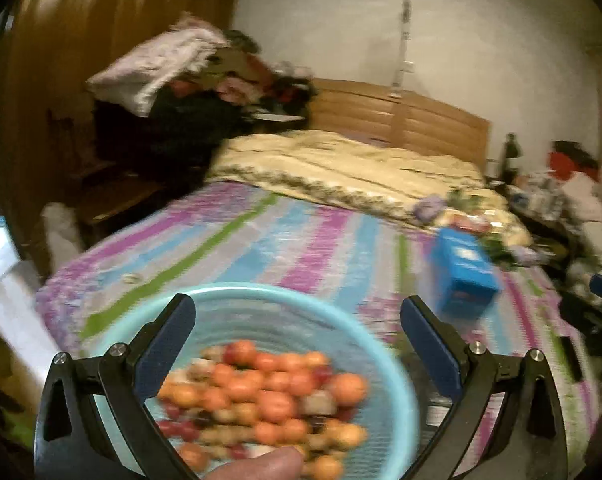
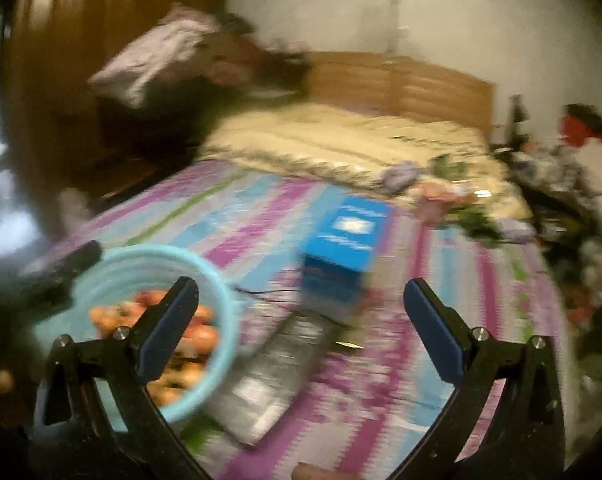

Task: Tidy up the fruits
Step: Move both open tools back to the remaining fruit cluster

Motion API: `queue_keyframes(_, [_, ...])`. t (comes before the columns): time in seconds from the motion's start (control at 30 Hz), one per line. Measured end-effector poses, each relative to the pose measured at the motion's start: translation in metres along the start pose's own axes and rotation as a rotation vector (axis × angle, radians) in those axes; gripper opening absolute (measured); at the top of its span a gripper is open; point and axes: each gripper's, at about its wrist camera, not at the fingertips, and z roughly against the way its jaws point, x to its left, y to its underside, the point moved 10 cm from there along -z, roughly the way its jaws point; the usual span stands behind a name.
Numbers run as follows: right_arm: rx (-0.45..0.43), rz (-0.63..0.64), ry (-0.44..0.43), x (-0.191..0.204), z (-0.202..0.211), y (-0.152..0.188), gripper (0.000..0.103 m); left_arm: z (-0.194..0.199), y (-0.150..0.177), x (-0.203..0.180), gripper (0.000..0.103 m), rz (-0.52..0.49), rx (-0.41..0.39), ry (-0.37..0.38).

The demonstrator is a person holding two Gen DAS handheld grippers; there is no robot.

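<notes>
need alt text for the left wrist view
The open left tool hangs over a light blue basket of small orange and red fruits on a striped bedspread. A blue box lies to the right; the picture is motion-blurred.

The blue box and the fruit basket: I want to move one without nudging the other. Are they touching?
Apart. The right wrist view shows striped bedspread between the blue box and the basket's rim, despite blur.

Both wrist views low over bed, headboard-facing.
</notes>
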Motion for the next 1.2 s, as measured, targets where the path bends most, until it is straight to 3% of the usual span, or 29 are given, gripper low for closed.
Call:
queue_keyframes(0.23, [-0.025, -0.069, 0.221, -0.101, 0.044, 0.021, 0.103, 0.001, 0.015, -0.125, 0.103, -0.135, 0.019, 0.177])
queue_keyframes(0.37, [-0.006, -0.11, 0.284, -0.144, 0.059, 0.038, 0.103, -0.001, 0.035, -0.196, 0.103, -0.196, 0.067, 0.28])
queue_keyframes(0.53, [0.015, -0.143, 0.309, -0.179, 0.067, 0.058, 0.103, -0.003, 0.054, -0.264, 0.103, -0.25, 0.109, 0.346])
queue_keyframes(0.77, [0.051, -0.195, 0.313, -0.216, 0.069, 0.086, 0.103, -0.01, 0.073, -0.313, 0.103, -0.28, 0.147, 0.36])
queue_keyframes(1.2, [0.133, -0.236, 0.265, -0.255, 0.05, 0.123, 0.103, -0.039, 0.117, -0.35, 0.103, -0.326, 0.247, 0.334])
